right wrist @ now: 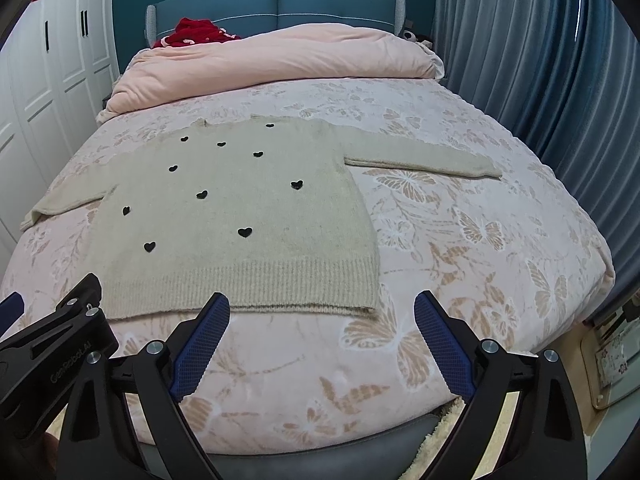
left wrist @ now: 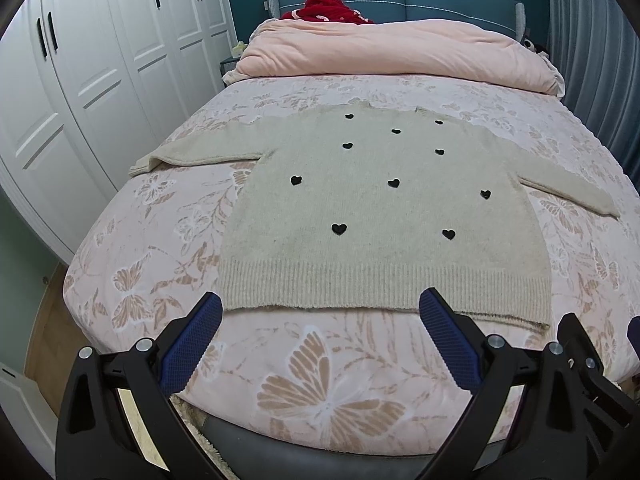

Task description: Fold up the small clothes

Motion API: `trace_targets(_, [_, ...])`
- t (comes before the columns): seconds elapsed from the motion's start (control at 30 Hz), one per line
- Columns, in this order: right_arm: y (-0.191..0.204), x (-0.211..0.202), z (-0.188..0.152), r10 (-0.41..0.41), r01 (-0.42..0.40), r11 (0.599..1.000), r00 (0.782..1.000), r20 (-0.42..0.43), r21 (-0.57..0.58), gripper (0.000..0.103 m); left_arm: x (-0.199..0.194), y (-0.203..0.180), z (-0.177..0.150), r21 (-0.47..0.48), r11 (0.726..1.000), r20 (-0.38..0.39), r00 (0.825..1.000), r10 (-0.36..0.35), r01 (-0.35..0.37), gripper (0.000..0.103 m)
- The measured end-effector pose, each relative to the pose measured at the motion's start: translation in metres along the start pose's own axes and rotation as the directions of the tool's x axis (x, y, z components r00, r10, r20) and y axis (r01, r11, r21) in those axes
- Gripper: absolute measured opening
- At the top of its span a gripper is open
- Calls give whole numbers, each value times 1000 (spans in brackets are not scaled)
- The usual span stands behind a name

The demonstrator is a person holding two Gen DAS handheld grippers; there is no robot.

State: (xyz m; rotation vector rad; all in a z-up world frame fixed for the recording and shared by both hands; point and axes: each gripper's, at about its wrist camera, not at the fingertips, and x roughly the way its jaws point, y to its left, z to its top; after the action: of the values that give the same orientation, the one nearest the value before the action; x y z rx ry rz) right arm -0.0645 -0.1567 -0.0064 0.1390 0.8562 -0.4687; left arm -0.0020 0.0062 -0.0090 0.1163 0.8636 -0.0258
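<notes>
Sweater lies flat on the bed, hem nearest, sleeves spread toward 9 and 3 o'clock, collar at 12. To begin well, I judge each gripper should pinch a hem corner or sleeve cuff squarely, keeping the knit smooth. Left gripper and right gripper hover before the hem, spread wide, touching nothing.

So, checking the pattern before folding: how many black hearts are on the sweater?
10 hearts, all on the sweater front: two by the collar, one below, then two, three across the middle, two nearest the hem. None appears hidden.
</notes>
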Motion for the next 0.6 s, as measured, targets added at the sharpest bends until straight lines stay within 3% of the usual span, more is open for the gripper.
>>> trace_targets(0.6, [0, 2, -4, -6, 6, 1000, 1000, -19, 11, 93, 2, 1, -4, -8, 1000, -12, 1000, 3, -3, 96])
